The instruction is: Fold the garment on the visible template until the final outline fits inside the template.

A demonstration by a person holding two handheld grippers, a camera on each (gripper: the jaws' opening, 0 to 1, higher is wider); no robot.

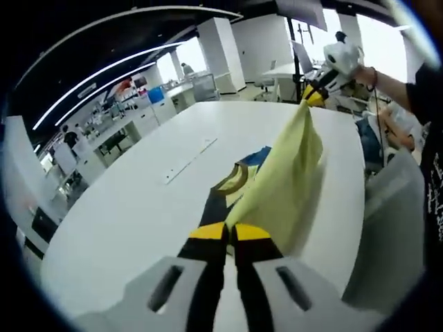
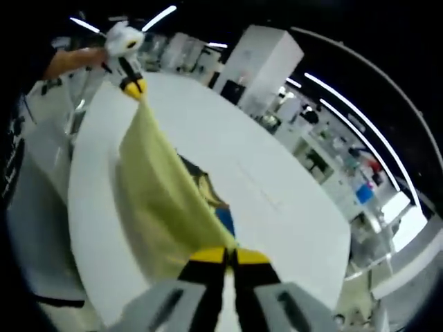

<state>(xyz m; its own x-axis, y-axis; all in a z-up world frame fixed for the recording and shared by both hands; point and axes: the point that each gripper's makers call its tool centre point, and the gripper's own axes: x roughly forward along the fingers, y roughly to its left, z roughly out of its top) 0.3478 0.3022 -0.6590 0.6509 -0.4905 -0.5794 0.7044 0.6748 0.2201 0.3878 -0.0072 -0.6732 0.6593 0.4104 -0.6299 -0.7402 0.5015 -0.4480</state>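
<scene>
Item: pale yellow garment (image 1: 287,176), held aloft above a white table (image 1: 124,221), stretched as a sheet between two grippers. Left gripper (image 1: 227,234): jaws together, clamped on one garment corner at the yellow tips. Right gripper (image 2: 228,257): jaws likewise pressed together on the opposite corner. In the left gripper view the right gripper appears at upper right, in a hand (image 1: 361,72); in the right gripper view the left one appears at upper left. Template (image 1: 239,178): a dark patch with blue and tan markings, lying flat on the table beneath the hanging cloth, largely hidden by it. Condition: cloth hangs with a slack belly, lower edge near or touching the table; which, cannot be told. Risks, as judged: thin corner grips may slip if the span is pulled tauter; a lowering made with the template hidden may land the garment skewed or off the outline; a dragging hem may shift the template; the near edge hangs close to the table's rim (image 2: 76,207) and may spill over.
</scene>
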